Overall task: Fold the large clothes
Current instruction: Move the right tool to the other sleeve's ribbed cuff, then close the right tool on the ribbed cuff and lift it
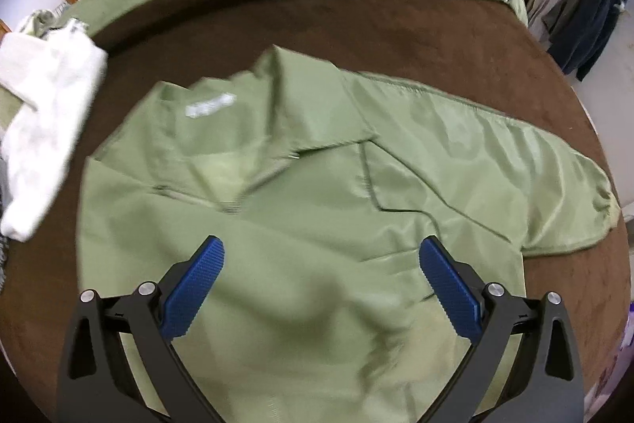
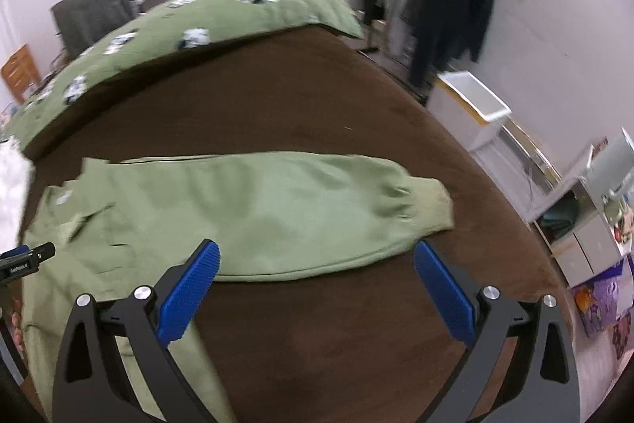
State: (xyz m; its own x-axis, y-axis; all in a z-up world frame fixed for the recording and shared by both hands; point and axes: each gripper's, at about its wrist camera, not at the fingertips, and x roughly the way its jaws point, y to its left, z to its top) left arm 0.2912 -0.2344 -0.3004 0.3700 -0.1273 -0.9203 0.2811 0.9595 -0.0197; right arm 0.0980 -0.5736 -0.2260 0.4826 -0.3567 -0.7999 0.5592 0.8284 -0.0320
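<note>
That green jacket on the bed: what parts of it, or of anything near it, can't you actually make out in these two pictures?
- Green jacket: its hem is cut off by the bottom edge and the left gripper in the left wrist view.
- White label at the collar: text blurred, unreadable.
- Second sleeve: only one sleeve shows in the right wrist view; the other is not seen.
- White garment: cut by the left edge, type unclear.

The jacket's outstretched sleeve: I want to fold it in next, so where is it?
In the right wrist view the sleeve lies flat on the brown blanket, cuff toward the right, just beyond the open right gripper.
</note>
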